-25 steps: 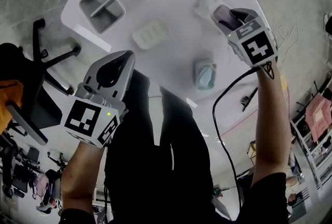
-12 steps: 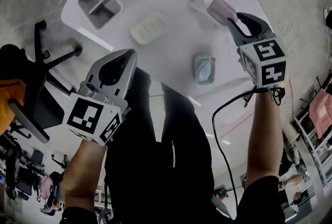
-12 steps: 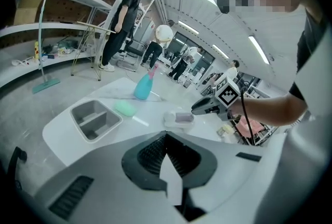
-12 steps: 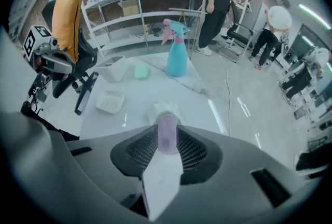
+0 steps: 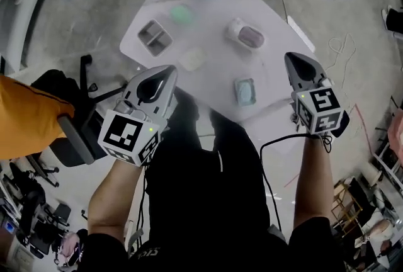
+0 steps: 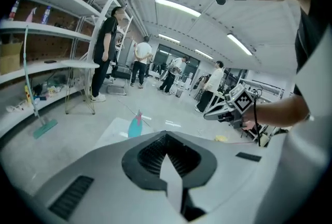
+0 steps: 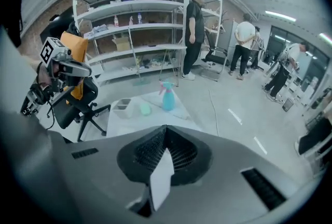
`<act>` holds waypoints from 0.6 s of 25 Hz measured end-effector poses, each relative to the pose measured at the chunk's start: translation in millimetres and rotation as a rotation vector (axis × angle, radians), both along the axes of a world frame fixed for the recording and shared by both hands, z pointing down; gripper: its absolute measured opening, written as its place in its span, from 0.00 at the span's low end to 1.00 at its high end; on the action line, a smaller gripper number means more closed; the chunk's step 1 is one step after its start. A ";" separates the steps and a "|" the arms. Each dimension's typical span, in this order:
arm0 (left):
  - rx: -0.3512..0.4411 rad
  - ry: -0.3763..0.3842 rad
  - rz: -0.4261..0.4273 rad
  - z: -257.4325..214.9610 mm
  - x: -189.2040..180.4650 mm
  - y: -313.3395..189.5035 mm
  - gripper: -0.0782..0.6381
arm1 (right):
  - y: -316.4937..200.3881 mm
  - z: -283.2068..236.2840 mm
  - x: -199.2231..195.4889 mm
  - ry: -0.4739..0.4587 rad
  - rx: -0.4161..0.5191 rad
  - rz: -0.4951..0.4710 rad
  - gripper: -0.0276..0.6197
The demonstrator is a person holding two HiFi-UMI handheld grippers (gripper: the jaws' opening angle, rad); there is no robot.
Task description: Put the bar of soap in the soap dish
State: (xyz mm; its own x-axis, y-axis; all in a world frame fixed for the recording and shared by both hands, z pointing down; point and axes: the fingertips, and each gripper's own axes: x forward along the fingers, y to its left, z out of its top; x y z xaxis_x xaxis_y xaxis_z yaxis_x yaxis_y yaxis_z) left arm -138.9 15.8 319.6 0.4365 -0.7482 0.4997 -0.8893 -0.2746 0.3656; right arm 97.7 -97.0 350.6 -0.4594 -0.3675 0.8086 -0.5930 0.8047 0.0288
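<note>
Both claws hung well clear above the white table (image 5: 214,22). The left gripper (image 5: 167,70) was pinched together on nothing, and the right gripper (image 5: 293,60) had just snapped closed, empty too. The pale mauve bar of soap (image 5: 253,38) lay in the white oval soap dish (image 5: 234,28), so to my eye the job looked done and only the retreat was in hand. That was best taken straight upward, claws closed, so nothing could nudge that dish. Only the head view showed the soap at all. The right gripper view caught just the teal spray bottle (image 7: 167,96) and the grey two-bin plastic organiser (image 7: 123,106) beyond its own nose. The left gripper view showed the other claw held out in a hand.
</note>
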 end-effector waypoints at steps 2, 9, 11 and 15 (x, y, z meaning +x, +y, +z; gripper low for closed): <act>0.030 -0.016 -0.004 -30.2 -5.5 -3.4 0.12 | 14.3 -31.8 -7.1 -0.042 -0.003 -0.008 0.07; 0.129 -0.023 -0.035 -126.1 -4.6 -7.1 0.12 | 64.7 -131.9 -45.7 -0.281 -0.026 0.043 0.07; 0.160 -0.031 -0.027 -146.8 1.4 -3.0 0.12 | 76.6 -154.9 -49.4 -0.343 -0.025 0.044 0.07; 0.216 -0.039 -0.023 -191.4 20.2 7.3 0.12 | 96.4 -204.3 -45.4 -0.457 -0.014 0.023 0.07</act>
